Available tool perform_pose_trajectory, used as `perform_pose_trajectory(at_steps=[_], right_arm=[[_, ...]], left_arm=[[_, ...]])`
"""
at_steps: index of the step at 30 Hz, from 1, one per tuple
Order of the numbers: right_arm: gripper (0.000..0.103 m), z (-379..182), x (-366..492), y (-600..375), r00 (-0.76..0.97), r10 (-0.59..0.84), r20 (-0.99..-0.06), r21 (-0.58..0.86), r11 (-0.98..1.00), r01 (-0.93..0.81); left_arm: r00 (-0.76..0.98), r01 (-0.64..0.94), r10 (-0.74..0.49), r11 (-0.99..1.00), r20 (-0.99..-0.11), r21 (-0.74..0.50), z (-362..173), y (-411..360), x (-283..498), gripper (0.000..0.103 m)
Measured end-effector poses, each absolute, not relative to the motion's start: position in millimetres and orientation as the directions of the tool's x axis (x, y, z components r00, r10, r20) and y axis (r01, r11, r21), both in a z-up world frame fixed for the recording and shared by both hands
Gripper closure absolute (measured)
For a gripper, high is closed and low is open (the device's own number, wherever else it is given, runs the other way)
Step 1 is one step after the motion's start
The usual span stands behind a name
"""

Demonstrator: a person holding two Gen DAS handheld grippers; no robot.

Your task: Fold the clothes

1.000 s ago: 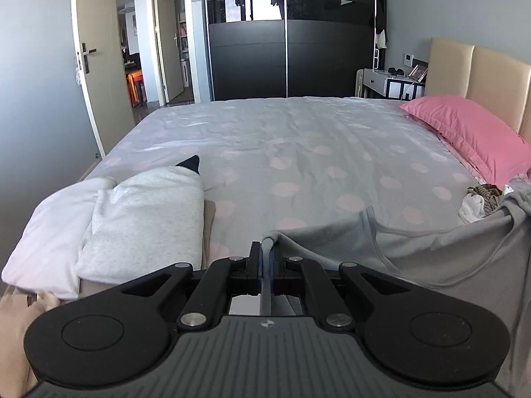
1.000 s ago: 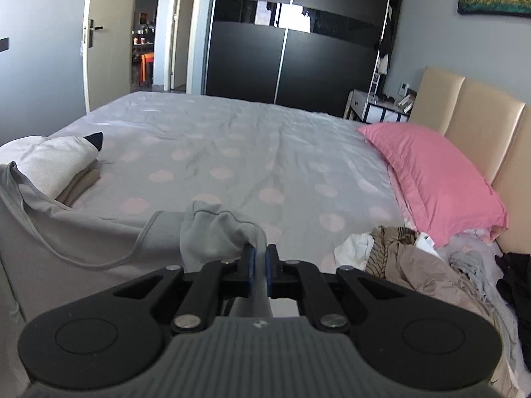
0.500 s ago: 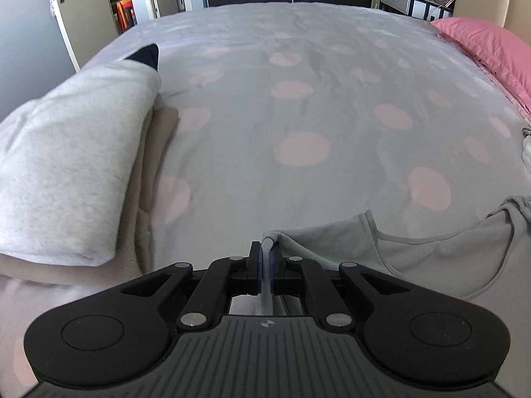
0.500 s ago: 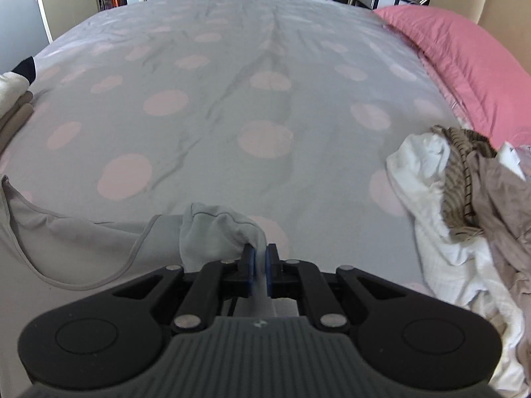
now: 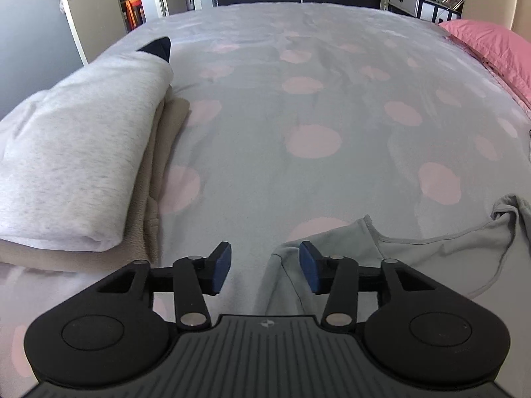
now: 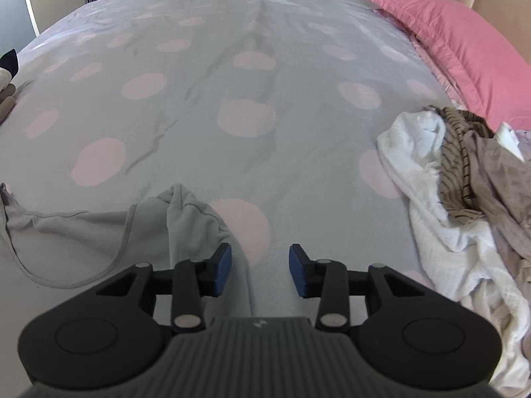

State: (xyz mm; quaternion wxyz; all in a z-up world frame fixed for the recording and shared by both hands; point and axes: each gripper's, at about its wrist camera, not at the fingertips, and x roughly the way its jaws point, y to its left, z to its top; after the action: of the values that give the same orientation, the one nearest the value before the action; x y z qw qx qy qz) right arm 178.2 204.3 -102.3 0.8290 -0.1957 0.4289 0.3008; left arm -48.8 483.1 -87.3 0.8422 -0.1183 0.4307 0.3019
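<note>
- The grey top (image 5: 415, 258) is down on the bed now, lying across the near edge of the spotted duvet (image 5: 312, 106); a second ago it hung in the air between the two grippers, and half a second ago it was already settling onto the cover.
- Its neckline shows as a curved seam in both views, with one shoulder strap by each gripper; the strap on the right side sits bunched and upright in a small peak (image 6: 186, 209), not flat.
- The left gripper (image 5: 265, 267) is letting go: its jaws are opening, blue pads well apart, and the strap edge lies loose between them, close to the right-hand pad but no longer pinched as it was a moment back.
- The right gripper (image 6: 260, 270) does the same, jaws opening, with grey cloth lying beside its left-hand pad and bare duvet showing in the gap.
- So that reads as the lay-out step finished: garment released, spread for folding, both tools free to regrip. That bunched strap probably wants smoothing first.
- Further out, a folded stack (image 5: 76, 156), pale grey on beige, sits to the left, apart from the top.
- On the right, an unfolded heap (image 6: 464, 179) of white, striped and brown pieces waits near the pink pillow (image 6: 458, 43).
</note>
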Motion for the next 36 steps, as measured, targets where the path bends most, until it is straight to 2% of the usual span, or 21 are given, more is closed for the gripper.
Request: perform_pose_trajectory(at_steps=[5, 10, 13, 20, 29, 31, 34, 35, 36], right_arm=[[0.051, -70.3, 137.0, 163.9, 0.434, 0.374, -0.82, -0.042, 0.716, -0.697], [0.052, -61.0, 75.3, 128.9, 0.386, 0.391, -0.835, -0.04, 0.658, -0.752], [0.059, -63.6, 35.2, 116.7, 0.375, 0.38, -0.845, -0.061, 0.63, -0.774], [0.058, -86.3, -33.3, 77.4, 0.269, 0.378, -0.886, 0.01, 0.596, -0.803], [0.059, -108.0, -78.6, 47.0, 0.224, 0.322, -0.92, 0.0, 0.572, -0.82], [0.064, -110.7, -88.2, 45.0, 0.218, 0.309, -0.926, -0.007, 0.562, -0.827], [0.086, -119.0, -95.5, 44.9, 0.225, 0.255, -0.94, -0.051, 0.55, -0.834], [0.097, -121.1, -94.9, 43.4, 0.23, 0.238, -0.943, -0.063, 0.554, -0.83], [0.099, -121.2, -93.3, 41.5, 0.235, 0.23, -0.944, -0.068, 0.563, -0.824]], left_arm=[[0.421, -0.568, 0.395, 0.816, -0.816, 0.102, -62.9, 445.3, -89.8, 0.057], [0.318, -0.566, 0.373, 0.812, -0.871, 0.142, -64.1, 416.3, -137.0, 0.057], [0.277, -0.562, 0.349, 0.815, -0.895, 0.144, -71.4, 397.1, -166.4, 0.057], [0.211, -0.563, 0.288, 0.817, -0.934, 0.125, -96.7, 360.5, -219.8, 0.057], [0.161, -0.565, 0.252, 0.816, -0.954, 0.12, -120.1, 340.8, -240.0, 0.057], [0.158, -0.56, 0.25, 0.82, -0.955, 0.122, -121.3, 337.3, -240.4, 0.058], [0.161, -0.553, 0.259, 0.823, -0.952, 0.131, -120.7, 332.3, -242.5, 0.058], [0.16, -0.553, 0.261, 0.822, -0.952, 0.133, -121.0, 332.0, -242.6, 0.058], [0.157, -0.555, 0.263, 0.821, -0.952, 0.135, -121.6, 331.8, -242.5, 0.058]])
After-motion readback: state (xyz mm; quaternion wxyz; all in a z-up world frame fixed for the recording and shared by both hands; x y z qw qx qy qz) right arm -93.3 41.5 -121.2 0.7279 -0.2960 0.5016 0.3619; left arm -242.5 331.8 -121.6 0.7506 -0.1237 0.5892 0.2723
